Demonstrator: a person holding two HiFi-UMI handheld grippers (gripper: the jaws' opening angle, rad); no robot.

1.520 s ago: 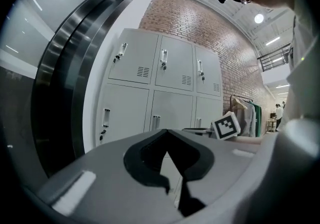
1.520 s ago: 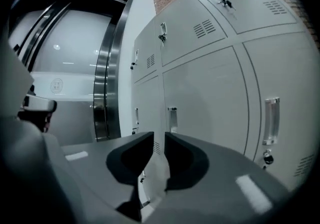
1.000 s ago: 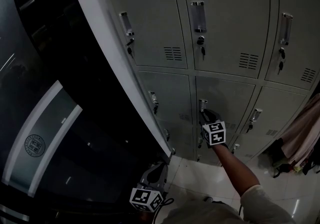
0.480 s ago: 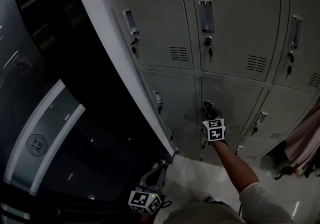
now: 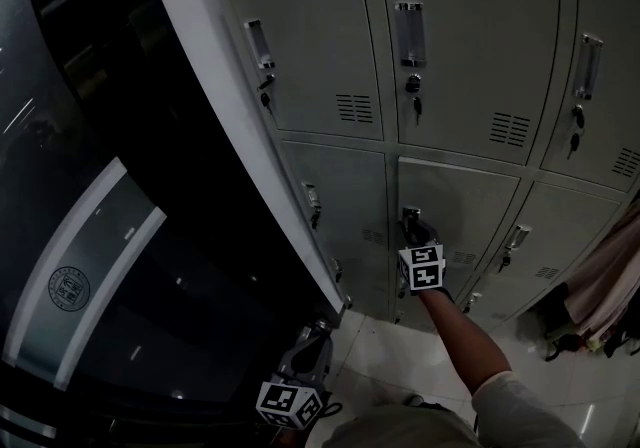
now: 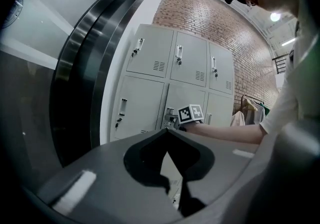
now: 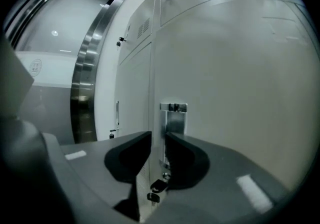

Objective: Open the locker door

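The bank of grey metal lockers (image 5: pixel 450 36) fills the upper right of your head view, three columns wide, each door with a vent and a handle on its left edge. Left of it runs a white wall edge (image 5: pixel 200 66), then a dark glossy wall (image 5: pixel 100 236) that takes the whole left side. A pale, shiny tiled floor (image 5: pixel 400 356) shows at the bottom centre, and clothes (image 5: pixel 610 276) hang at the right edge. The locker door (image 5: pixel 470 206) you are working on is the middle column's second one down, right of frame centre. A pale line shows along its top edge, but I cannot tell whether it has come off its frame. Your right arm reaches up from the lower right to that door's left edge, and your right claw (image 5: pixel 410 226) is at the handle (image 7: pixel 172 118). In the right gripper view its jaws are closing on the handle, whose metal strip runs down between them. A key (image 7: pixel 155 188) hangs just below the jaws. Your left claw (image 5: pixel 318 331) hangs low at the bottom centre of the head view, well apart from the lockers. It is clenched tip to tip on nothing.
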